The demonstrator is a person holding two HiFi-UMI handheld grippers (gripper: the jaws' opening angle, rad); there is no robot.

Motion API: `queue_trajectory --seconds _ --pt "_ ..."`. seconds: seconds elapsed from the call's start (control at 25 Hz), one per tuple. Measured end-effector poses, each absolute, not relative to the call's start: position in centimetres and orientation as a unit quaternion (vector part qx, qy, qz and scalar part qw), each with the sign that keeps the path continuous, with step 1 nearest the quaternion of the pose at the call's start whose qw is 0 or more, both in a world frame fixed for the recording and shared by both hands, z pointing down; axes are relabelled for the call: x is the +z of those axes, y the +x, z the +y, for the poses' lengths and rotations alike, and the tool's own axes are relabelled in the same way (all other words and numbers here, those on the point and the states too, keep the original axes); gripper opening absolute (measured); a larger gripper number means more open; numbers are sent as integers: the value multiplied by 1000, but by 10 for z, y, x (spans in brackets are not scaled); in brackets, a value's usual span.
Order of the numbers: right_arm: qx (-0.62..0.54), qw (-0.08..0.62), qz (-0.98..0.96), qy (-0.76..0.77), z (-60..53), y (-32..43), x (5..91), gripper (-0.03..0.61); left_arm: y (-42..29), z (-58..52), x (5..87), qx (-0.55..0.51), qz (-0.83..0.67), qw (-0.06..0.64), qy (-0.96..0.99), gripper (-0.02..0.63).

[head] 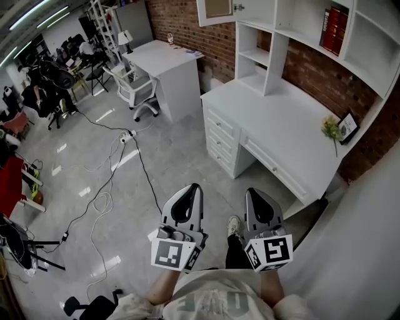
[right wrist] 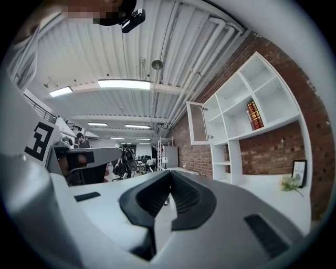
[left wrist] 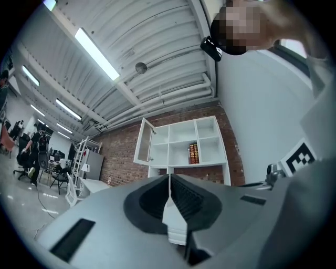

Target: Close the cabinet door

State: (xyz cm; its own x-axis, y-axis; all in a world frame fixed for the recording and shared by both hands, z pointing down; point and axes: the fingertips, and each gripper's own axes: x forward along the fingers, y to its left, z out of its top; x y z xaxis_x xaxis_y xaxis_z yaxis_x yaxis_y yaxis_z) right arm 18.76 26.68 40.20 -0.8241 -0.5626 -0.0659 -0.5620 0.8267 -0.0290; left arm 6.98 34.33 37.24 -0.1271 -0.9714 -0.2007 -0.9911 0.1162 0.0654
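The left hand-held gripper (head: 192, 189) and the right hand-held gripper (head: 252, 194) are side by side, each with its jaws pressed together on nothing. Well ahead of them and higher, above the white table (head: 281, 119), the cabinet door (head: 216, 9) stands swung open from the shelf unit (head: 294, 25).
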Motion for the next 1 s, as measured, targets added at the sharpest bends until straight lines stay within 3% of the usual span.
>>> queue_trajectory --seconds 0.36,0.72,1.0 --pt "0 79 953 -293 105 136 405 15 15 200 381 87 750 89 -650 21" --pt "39 80 956 -280 -103 78 352 17 -60 5 334 125 765 100 -624 21" --pt "37 87 960 -265 -182 28 334 17 -89 -76 316 119 759 109 -631 21"
